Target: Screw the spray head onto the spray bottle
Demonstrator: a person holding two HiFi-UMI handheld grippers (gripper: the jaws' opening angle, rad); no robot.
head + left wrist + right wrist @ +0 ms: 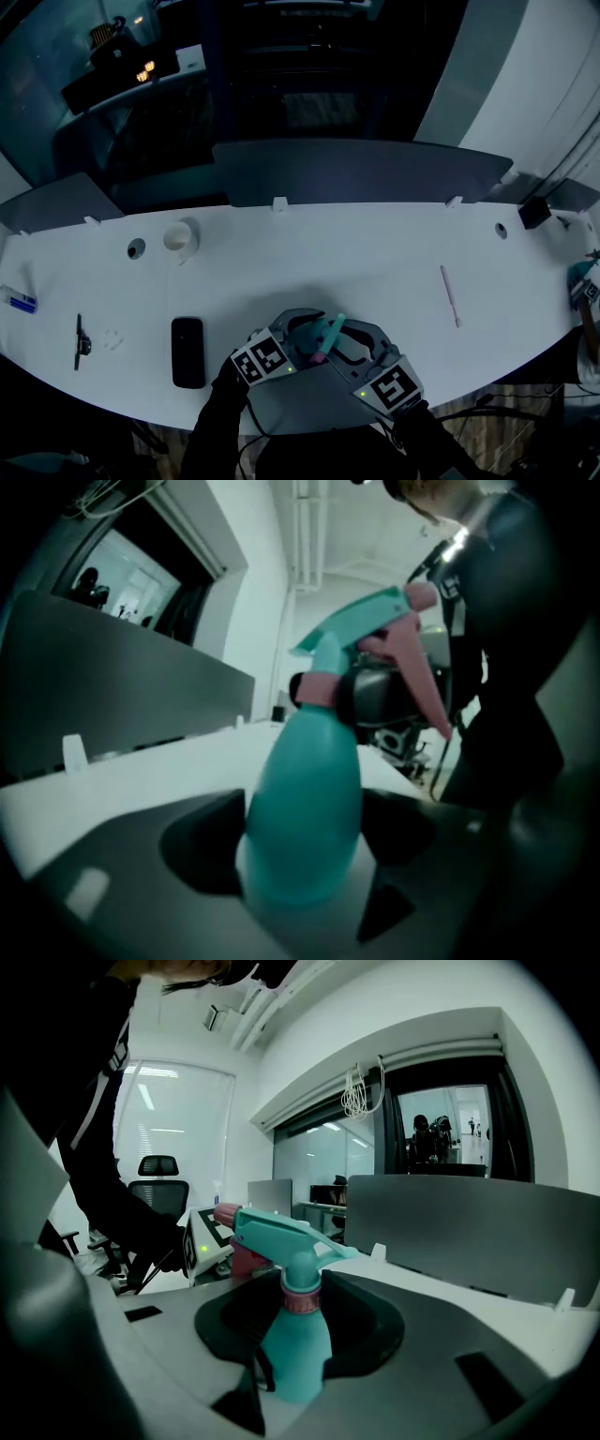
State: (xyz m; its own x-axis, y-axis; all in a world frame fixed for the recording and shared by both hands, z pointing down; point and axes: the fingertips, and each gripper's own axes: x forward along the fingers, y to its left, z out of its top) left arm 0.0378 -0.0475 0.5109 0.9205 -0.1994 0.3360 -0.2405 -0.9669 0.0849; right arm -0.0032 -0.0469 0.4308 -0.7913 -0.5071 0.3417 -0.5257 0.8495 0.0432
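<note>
Spray bottle sits clamped in left gripper and right gripper; probably best keeping spray head square while twisting, no cross-threading

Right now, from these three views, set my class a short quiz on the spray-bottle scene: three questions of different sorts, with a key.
1. True or false: the spray head sits on the neck of the spray bottle.
2. Multiple choice: in the head view, what lies on the table to the left of the spray bottle? A) a black phone B) a red mug C) a pair of scissors
3. Short answer: what colour is the collar just under the spray head?

Key: 1 true; 2 A; 3 pink.
</note>
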